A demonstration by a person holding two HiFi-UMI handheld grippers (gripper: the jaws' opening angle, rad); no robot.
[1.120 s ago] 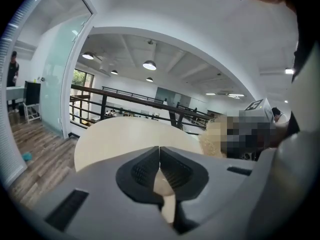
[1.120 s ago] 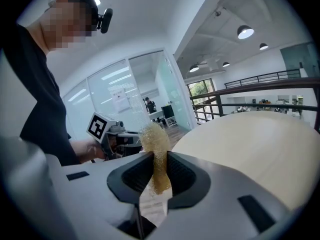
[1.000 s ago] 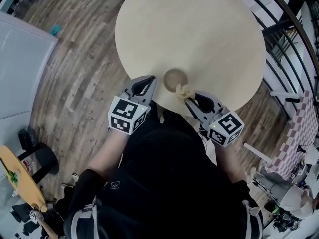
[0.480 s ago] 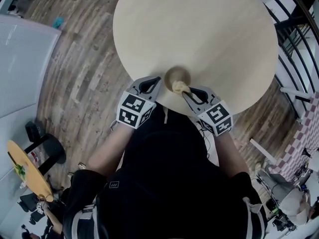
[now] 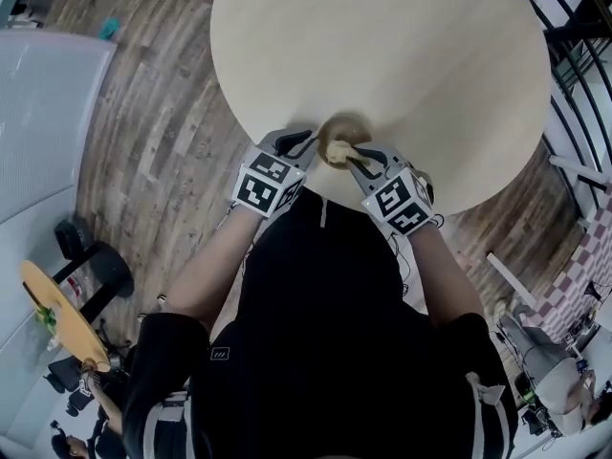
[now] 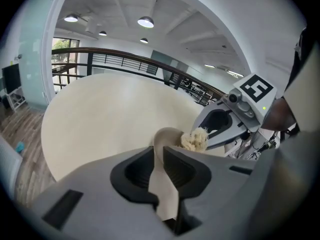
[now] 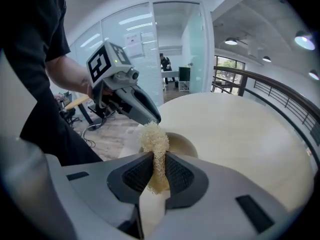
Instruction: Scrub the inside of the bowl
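A small beige bowl [image 5: 341,128] [image 6: 167,135] [image 7: 184,143] stands on the round pale table [image 5: 382,55], near its front edge. My right gripper [image 5: 350,161] [image 7: 159,165] is shut on a pale fibrous scrubber [image 5: 337,150] [image 7: 154,139] [image 6: 195,140], whose tuft hangs over the bowl's near side. My left gripper [image 5: 309,143] [image 6: 159,156] is at the bowl's left rim. Its jaws have just been opening and stand slightly apart, with the bowl's rim showing in the narrow gap. Whether the pads touch the rim is hidden.
The table edge runs right under both grippers, with the person's dark shirt [image 5: 325,333] just behind. Wooden floor [image 5: 163,142] lies to the left. A black railing [image 5: 574,36] curves round the right side. A yellow stool top [image 5: 53,318] sits low on the left.
Both grippers have come down and forward to the bowl. The scrubber, earlier beside the bowl's near edge, now sits over it. The left jaws now show a slight gap.
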